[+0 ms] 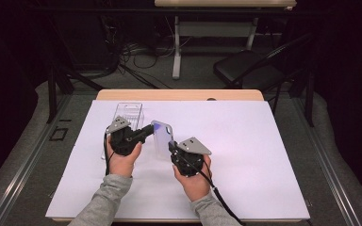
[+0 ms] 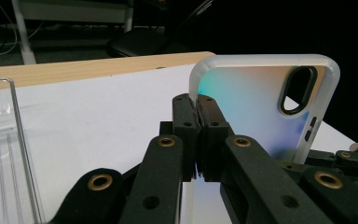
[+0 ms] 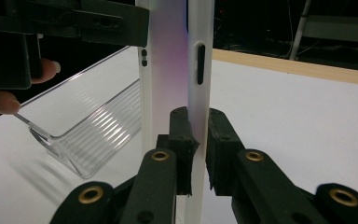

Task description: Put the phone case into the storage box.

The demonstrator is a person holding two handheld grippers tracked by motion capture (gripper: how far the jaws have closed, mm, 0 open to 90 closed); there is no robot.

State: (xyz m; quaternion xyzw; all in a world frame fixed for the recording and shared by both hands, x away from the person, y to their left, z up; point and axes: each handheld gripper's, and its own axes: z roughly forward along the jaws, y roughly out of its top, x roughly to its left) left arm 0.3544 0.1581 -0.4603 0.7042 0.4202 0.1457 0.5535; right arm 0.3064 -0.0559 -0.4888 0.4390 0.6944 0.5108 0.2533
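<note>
Hands low at 6 o'clock, forearms angled inward over the white-covered bench (image 1: 264,179). Left claw (image 1: 147,131) pointing toward 3 o'clock, jaws closed on the side rim of the phone case (image 1: 162,139). Right claw (image 1: 172,147) pointing toward 11 o'clock, jaws pinching the case's opposite rim. Case held upright, centre of bench. Clear plastic tray (image 1: 129,115) at 10 o'clock behind the left hand (image 1: 121,162).

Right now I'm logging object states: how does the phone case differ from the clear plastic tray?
The phone case is held up off the table, pinched by both the left tongs and the right tongs; the clear plastic tray rests on the white sheet, ungripped. The phone case is frosted with an iridescent tint; the tray is colourless and ribbed. Both are translucent plastic.
</note>
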